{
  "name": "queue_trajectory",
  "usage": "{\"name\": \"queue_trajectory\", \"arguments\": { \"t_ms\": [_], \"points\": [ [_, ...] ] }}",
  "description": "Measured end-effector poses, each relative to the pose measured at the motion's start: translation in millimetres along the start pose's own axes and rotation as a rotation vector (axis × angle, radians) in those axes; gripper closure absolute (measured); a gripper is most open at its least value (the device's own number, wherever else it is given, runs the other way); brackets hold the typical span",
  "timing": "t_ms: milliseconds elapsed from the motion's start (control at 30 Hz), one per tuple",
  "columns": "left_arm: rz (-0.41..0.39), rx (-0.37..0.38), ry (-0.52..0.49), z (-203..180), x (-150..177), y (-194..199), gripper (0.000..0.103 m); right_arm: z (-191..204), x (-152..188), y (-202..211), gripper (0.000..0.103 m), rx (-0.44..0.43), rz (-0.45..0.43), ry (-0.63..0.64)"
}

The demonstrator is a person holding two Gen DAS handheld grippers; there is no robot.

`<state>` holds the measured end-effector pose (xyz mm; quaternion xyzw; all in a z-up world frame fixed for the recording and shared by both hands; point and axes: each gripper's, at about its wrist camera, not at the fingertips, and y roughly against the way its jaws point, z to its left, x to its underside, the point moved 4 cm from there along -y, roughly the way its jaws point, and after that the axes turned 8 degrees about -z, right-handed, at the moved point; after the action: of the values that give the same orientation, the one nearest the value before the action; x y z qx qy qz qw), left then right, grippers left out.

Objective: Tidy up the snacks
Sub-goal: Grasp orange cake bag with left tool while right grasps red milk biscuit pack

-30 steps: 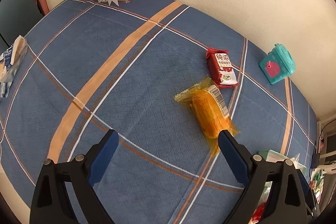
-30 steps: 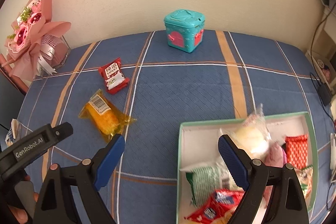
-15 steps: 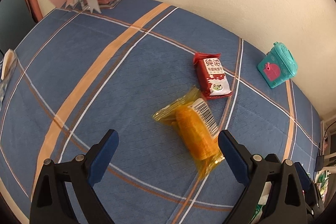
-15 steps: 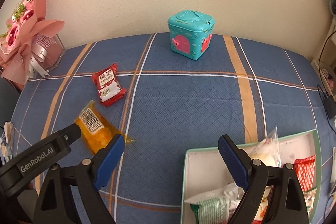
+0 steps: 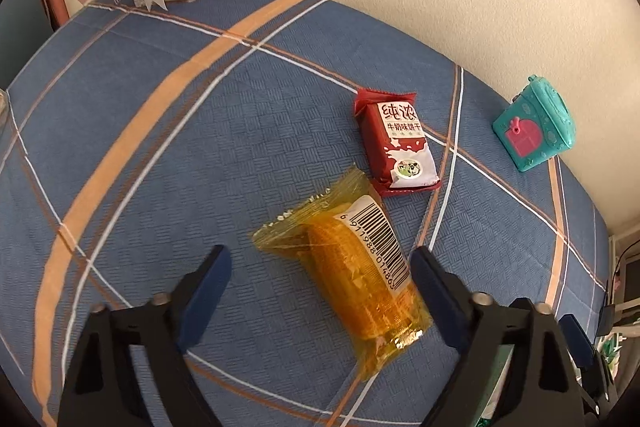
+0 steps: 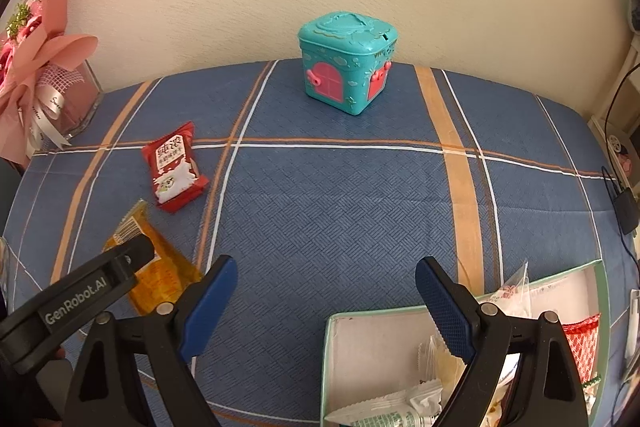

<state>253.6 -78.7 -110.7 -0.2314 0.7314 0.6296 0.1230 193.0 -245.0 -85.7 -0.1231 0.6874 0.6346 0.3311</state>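
Note:
An orange snack pack with a barcode (image 5: pixel 356 279) lies on the blue plaid cloth. My left gripper (image 5: pixel 322 267) is open and hangs over it, its blue fingers on either side of the pack, not closed on it. A red biscuit pack (image 5: pixel 398 143) lies just beyond. In the right wrist view the orange pack (image 6: pixel 158 269) sits partly under the left gripper's black arm, with the red pack (image 6: pixel 173 167) behind it. My right gripper (image 6: pixel 326 281) is open and empty above the cloth, next to the green-rimmed snack box (image 6: pixel 600 267) that holds several packets.
A teal toy house box (image 6: pixel 347 61) stands at the back by the wall; it also shows in the left wrist view (image 5: pixel 534 123). A pink bouquet in a clear holder (image 6: pixel 44 87) stands at the back left. Cables (image 6: pixel 618 187) hang at the table's right edge.
My left gripper has moved forward and down over the orange pack, which now lies between its fingers. My right gripper has moved forward and left, so less of the snack box shows.

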Motion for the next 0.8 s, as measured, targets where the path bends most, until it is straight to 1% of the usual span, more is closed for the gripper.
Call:
{"name": "queue_trajectory", "arguments": {
  "t_ms": [100, 133, 167, 267, 333, 367, 400, 433, 567, 800],
  "points": [
    [0.006, 0.018, 0.011, 0, 0, -5, 0.018, 0, -1, -1, 0.011, 0.011, -0.005, 0.001],
    [0.006, 0.025, 0.015, 0, 1, -5, 0.024, 0, -1, -2, 0.011, 0.013, -0.006, 0.000],
    [0.007, 0.034, 0.020, 0, 1, -6, 0.027, 0, -1, -2, 0.011, 0.015, -0.005, 0.000],
    [0.009, 0.053, 0.029, 1, 0, -9, 0.030, 1, 0, -4, 0.011, 0.027, -0.002, 0.001],
    [0.008, 0.077, 0.038, 2, -1, -10, 0.041, 1, 1, -5, 0.011, 0.033, 0.001, 0.000],
    [0.007, 0.084, 0.038, 2, 0, -9, 0.043, 2, 1, -6, 0.011, 0.034, 0.001, -0.002],
    [0.004, 0.088, 0.035, 2, 1, -7, 0.047, 3, 0, -7, 0.011, 0.035, 0.001, -0.002],
    [0.000, 0.096, 0.032, 2, 0, -7, 0.054, 4, 0, -7, 0.011, 0.036, -0.001, 0.000],
    [0.001, 0.115, 0.040, 4, -1, -6, 0.057, 9, -2, -8, 0.011, 0.038, -0.012, 0.015],
    [-0.004, 0.136, 0.067, 18, -8, -7, 0.059, 17, -11, -14, 0.011, 0.037, -0.026, 0.027]
  ]
}}
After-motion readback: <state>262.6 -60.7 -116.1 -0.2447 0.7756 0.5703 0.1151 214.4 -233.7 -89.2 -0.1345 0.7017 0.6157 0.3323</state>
